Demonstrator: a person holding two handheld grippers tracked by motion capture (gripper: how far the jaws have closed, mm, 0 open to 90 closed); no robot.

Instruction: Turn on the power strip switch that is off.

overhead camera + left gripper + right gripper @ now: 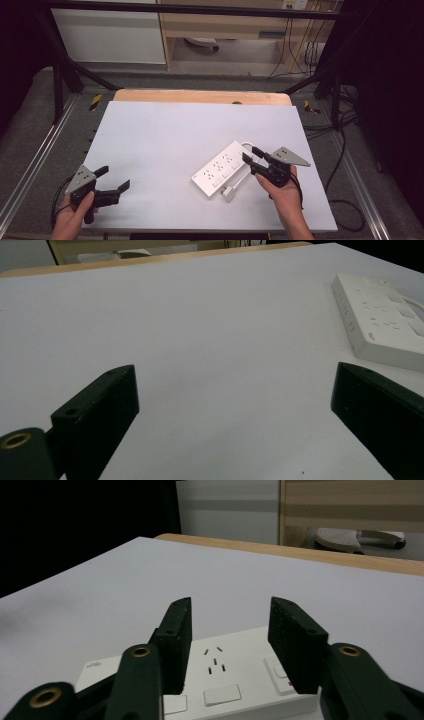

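Where the jaws part over the strip: right-hand black two-jaw gripper, released, nothing pinched between the pads.
Right jaws: standing apart, hovering just above the near end of the strip; in the right gripper view one socket and a flat switch visible in the gap between them.
Right fingers: black ribbed pads, clear of the plastic casing as far as can be told.
Right hand: wrapped round the gripper body at the near right part of the table, grey three-cornered plate on top pointing right.
Power strip: white rectangular plastic power strip with several sockets and switches, lying flat and slanted on the right half of the table, near its front edge.
Cord: white cable looping out from the far end of the strip and running back along its right side.
Plug: white plug resting on the table just beside the near end of the strip.
Left gripper: left-hand black two-jaw gripper, released, jaws spread wide over bare table, holding nothing.
Left hand: at the near left corner, well apart from the strip.
Left gripper view: strip at the far right, beyond the jaws, untouched.
Table: pale grey flat tabletop with a light wooden edge along the far side.
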